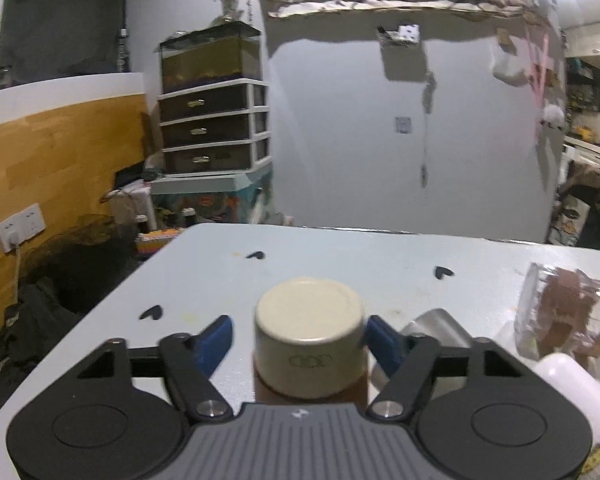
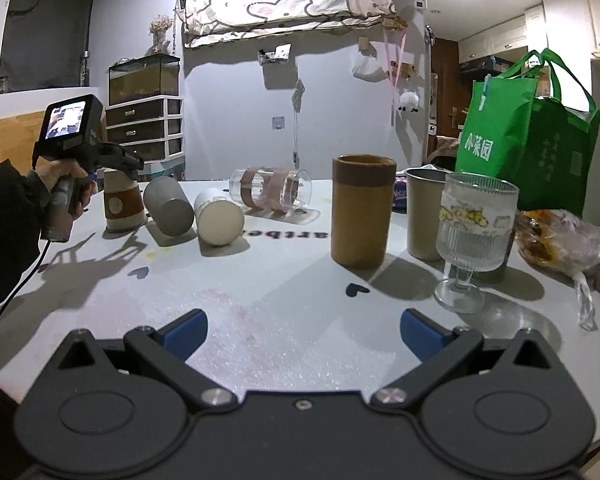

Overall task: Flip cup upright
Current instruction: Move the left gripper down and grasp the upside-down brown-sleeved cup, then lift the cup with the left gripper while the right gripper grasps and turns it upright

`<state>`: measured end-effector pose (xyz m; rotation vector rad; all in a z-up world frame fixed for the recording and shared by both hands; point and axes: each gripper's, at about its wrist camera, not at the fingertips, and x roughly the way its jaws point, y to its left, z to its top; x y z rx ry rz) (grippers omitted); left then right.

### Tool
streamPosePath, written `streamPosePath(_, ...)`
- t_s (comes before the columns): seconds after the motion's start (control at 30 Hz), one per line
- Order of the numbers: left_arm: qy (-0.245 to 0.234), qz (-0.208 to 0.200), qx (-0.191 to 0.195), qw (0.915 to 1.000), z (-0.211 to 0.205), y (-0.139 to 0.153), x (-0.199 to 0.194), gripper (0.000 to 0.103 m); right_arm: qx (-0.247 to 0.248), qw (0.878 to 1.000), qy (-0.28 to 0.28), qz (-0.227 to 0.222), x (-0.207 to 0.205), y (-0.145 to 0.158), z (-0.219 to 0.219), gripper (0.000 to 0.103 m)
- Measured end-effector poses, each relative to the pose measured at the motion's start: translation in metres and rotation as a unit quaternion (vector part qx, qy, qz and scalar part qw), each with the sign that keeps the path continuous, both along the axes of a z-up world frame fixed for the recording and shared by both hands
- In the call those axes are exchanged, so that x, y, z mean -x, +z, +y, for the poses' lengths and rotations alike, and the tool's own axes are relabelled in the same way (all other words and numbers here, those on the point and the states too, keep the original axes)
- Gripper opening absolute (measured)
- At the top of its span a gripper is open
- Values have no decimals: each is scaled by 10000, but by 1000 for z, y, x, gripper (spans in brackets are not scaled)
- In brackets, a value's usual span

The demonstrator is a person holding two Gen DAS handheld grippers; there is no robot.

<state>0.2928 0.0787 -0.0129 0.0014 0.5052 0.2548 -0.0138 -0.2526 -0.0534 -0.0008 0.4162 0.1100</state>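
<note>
A cream cup with a brown sleeve [image 1: 310, 340] stands upside down on the white table [image 1: 220, 272], base up. My left gripper [image 1: 300, 336] is open, a blue pad on each side of the cup; the left pad stands clear of it. In the right wrist view the same cup [image 2: 122, 204] is at the far left with the left gripper [image 2: 112, 164] over it. My right gripper [image 2: 302, 332] is open and empty above the near table. A grey metal cup [image 2: 168, 206], a white cup [image 2: 219, 216] and a clear glass [image 2: 270, 192] lie on their sides.
An upright brown cup [image 2: 362, 210], a grey cup [image 2: 424, 212] and a ribbed stemmed glass [image 2: 474, 236] stand at the right. A green bag [image 2: 528, 140] and a plastic food bag [image 2: 556, 240] sit behind. The table's left edge [image 1: 100, 320] is close to the left gripper.
</note>
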Motion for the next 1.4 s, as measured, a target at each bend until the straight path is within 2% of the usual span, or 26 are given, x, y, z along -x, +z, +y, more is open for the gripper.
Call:
streamPosePath(0.23,-269,319,75,9991,-3,7,26,61,-87,10000,15,-37,1,2,-2,103)
streamPosePath(0.43,-1125,486,22,9925,-31,9,84,61,-179,9997,88,-121,4,4,-2,103)
streamPosePath(0.6,-2080,552,42,9766,-72,8,135,61,-228,9994,163,-204,6,7,-2,102)
streamPosePath(0.67,-2403,542,13,9692,-92,6,153,61,-256,9991,229,-237,7,9,-3,96)
streamPosePath(0.8,-3078,528,2,9500,-132,3,179,61,-276,9988,299,-272,9,11,-2,92)
streamPosePath(0.9,-3521,543,27,9344,-158,2,194,61,-228,9989,352,-191,8,10,1,74)
streamPosePath(0.97,-3757,546,5,9251,-172,1,200,61,-203,9988,439,-24,5,7,4,52)
streamPosePath(1.07,-3982,529,-8,9158,-189,-1,208,61,-286,9970,702,178,3,4,7,34)
streamPosePath(1.13,-4056,535,-45,9125,-197,-2,212,62,-311,9950,897,317,2,0,12,24)
streamPosePath(1.23,-4073,584,-66,9114,-205,-2,211,66,-397,9910,1181,494,-1,-5,20,20)
streamPosePath(1.4,-3980,548,-17,9158,-207,5,200,67,-768,9815,1539,842,-13,-14,32,17)
